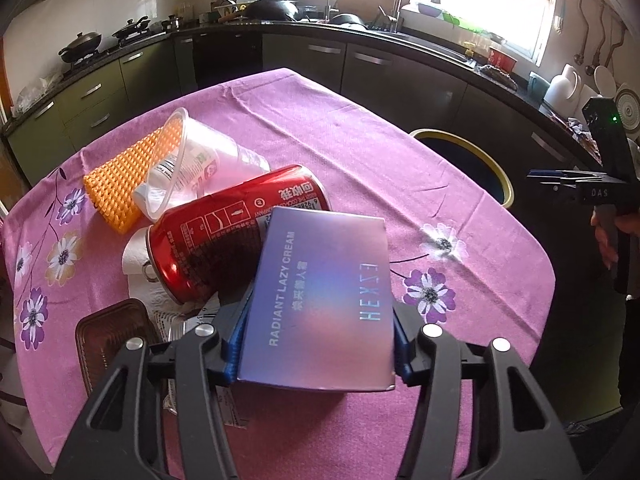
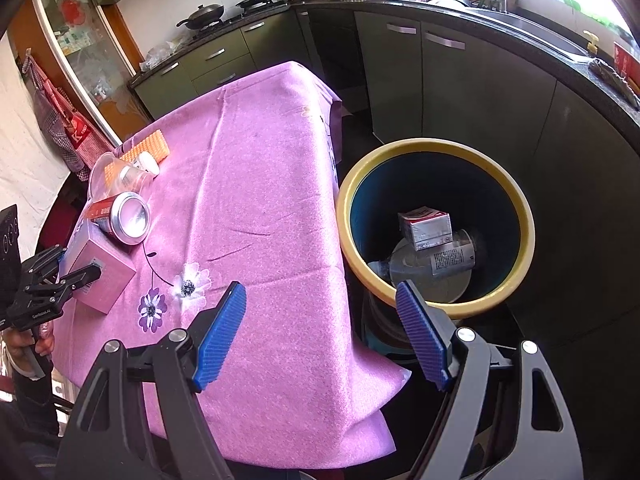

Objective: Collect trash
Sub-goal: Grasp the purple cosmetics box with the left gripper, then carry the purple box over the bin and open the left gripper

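A pink-to-blue cream box, printed "RADIANT LAZY CREAM", sits on the purple floral tablecloth w/ the left gripper clamped on its sides, near edge of the table. A red can lies just beside it, to the left. Right gripper hangs w/ jaws apart, empty, near the yellow-rimmed bin.

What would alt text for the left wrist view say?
A handheld left gripper clamps a purple-pink cardboard cream box over a table with a pink floral cloth, beside a red drink can lying on its side.
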The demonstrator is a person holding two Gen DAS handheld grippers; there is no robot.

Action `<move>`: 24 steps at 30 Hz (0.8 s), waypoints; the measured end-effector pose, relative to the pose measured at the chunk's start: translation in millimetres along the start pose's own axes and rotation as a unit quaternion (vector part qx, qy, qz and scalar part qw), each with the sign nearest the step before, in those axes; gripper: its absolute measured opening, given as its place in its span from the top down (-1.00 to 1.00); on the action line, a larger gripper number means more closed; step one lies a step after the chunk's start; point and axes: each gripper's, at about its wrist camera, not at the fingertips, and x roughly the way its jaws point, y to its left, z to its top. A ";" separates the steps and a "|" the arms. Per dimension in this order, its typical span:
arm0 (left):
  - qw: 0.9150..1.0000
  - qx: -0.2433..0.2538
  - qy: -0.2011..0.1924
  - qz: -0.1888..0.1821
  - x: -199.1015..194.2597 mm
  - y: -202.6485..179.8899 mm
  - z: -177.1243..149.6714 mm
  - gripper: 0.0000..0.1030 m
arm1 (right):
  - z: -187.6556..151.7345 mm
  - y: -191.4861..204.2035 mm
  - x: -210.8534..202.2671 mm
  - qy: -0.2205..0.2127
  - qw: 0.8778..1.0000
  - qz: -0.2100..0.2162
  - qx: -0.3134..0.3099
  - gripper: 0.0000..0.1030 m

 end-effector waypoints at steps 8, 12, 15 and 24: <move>0.999 0.021 -0.027 -0.025 -30.8 -20.5 24.5 -0.03 | -3.9 -11.3 -18.1 -0.023 1.000 -0.006 0.011 -0.49; 0.998 0.044 -0.028 -0.047 -32.2 -46.0 56.3 -0.03 | -9.7 -28.2 -33.9 -0.041 0.999 -0.019 0.028 -0.49; 0.994 0.073 -0.030 -0.074 -23.0 -77.8 88.0 -0.03 | -17.7 -44.1 -46.8 -0.053 0.997 -0.025 0.044 -0.49; 0.982 0.136 -0.026 -0.125 62.7 -193.1 176.4 -0.03 | -52.4 -103.4 -70.4 -0.060 0.992 -0.043 0.105 -0.49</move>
